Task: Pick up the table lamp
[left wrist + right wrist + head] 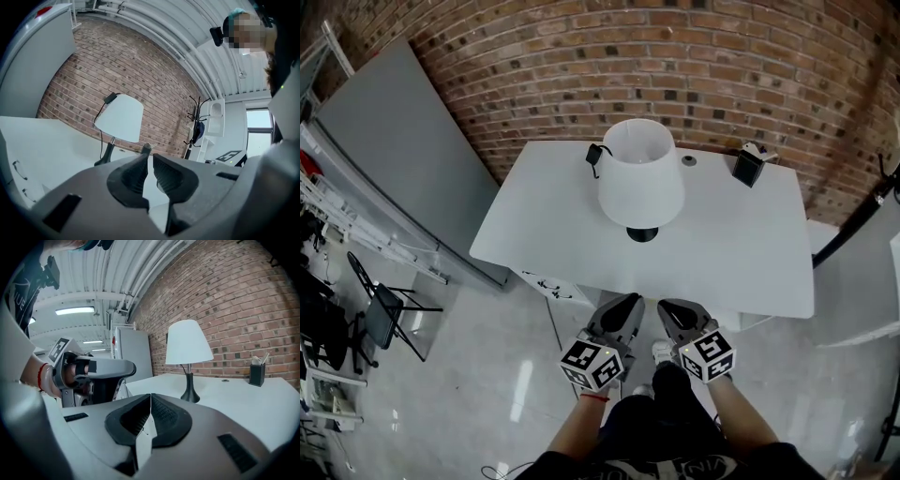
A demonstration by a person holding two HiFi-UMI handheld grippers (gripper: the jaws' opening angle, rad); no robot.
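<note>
brick wall (675, 56) behind table lamp (640, 173) on white table (572, 248); left tongs (150, 153) and right tongs (150, 397) closed, empty.

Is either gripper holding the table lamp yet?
No: the table lamp stands untouched on the table, while the left gripper and right gripper hang shut and empty short of it.

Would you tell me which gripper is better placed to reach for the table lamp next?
Left, marginally: in the head view the left gripper sits almost in line with the table lamp, the right gripper a little aside. Both are shut and empty.
</note>
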